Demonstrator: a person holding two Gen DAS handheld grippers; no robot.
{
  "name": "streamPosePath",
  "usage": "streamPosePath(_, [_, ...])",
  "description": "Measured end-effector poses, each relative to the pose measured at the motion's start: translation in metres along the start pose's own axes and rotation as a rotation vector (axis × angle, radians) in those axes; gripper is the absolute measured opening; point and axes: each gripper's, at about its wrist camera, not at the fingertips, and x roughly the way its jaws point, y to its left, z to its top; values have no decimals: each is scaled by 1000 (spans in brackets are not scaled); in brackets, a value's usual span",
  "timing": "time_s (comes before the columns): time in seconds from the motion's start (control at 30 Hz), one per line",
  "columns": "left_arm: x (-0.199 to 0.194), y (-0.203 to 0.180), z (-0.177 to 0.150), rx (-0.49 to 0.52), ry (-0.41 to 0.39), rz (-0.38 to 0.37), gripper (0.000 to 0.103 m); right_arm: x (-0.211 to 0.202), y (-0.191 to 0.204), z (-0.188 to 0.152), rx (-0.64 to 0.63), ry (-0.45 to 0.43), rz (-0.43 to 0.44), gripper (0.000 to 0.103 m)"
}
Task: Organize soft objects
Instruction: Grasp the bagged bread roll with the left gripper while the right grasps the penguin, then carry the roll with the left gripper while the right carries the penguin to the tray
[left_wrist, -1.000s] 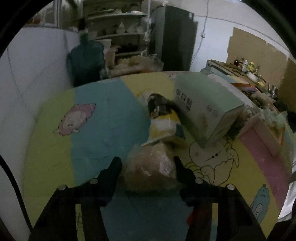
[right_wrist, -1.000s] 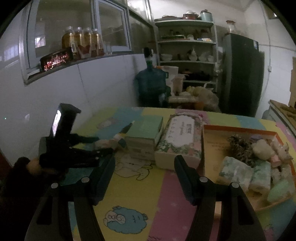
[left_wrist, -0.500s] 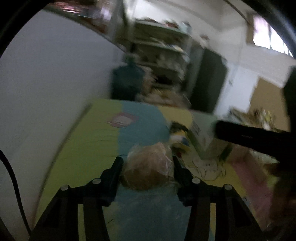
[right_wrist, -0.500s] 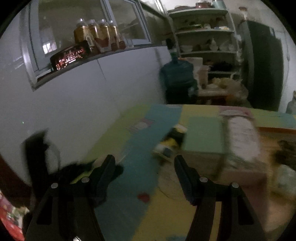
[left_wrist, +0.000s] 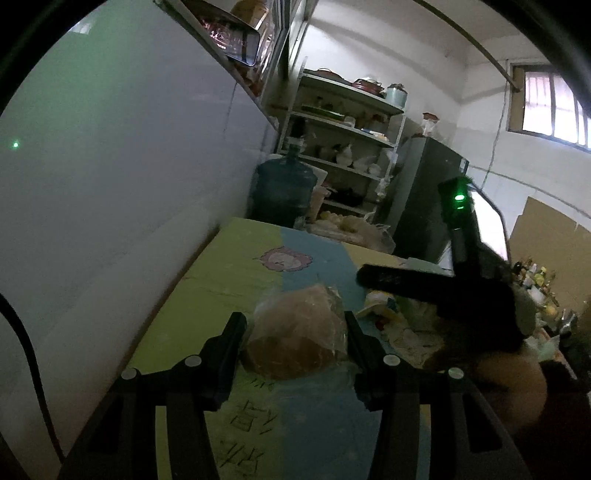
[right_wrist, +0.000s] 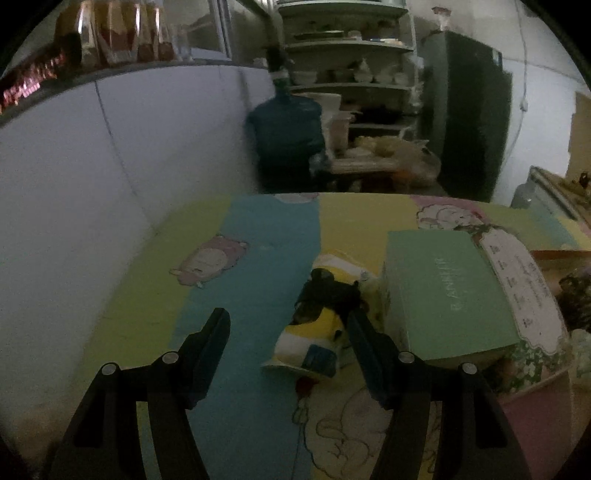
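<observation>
Fingers of the left gripper (left_wrist: 293, 330) are clamping a plastic-wrapped bun (left_wrist: 297, 334) from both sides, holding it above the near part of the mat (left_wrist: 221, 280). The right gripper (right_wrist: 288, 326) is hanging wide apart and gripping nothing, its right finger just beside a yellow snack packet (right_wrist: 314, 339) that is lying left of the green box (right_wrist: 443, 291).

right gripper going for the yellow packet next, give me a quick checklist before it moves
1. Right gripper jaws open and empty: ok.
2. Yellow packet lined up between the fingers: not ok, it sits toward the right finger.
3. Green box clear of the packet: not ok, right beside it.
4. Left gripper holding the wrapped bun: ok.
5. Space between the two grippers: cannot tell.
</observation>
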Motion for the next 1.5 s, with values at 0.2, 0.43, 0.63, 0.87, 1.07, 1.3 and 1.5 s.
streamPosePath(0.2, [-1, 7, -3, -19, 0, -34, 52, 24, 21, -2, -65, 37, -134, 68])
streamPosePath(0.43, [-5, 11, -1, -27, -7, -49, 52, 41, 23, -4, -66, 57, -269, 70])
streamPosePath(0.63, [-6, 13, -2, -35, -6, -69, 52, 54, 17, -4, -8, 126, -216, 68])
streamPosePath(0.87, [-6, 17, 0, -45, -7, -76, 52, 48, 21, -7, -37, 118, -155, 49])
streamPosePath(1.07, [-6, 17, -2, -51, -4, -64, 52, 33, 15, -16, -5, 110, -37, 45])
streamPosePath(1.3, [-8, 13, -3, -40, -8, -57, 52, 3, 17, -34, -43, 89, 104, 45])
streamPosePath(1.5, [-13, 10, -5, -39, -13, -41, 52, -34, 14, -47, -97, 31, 185, 45])
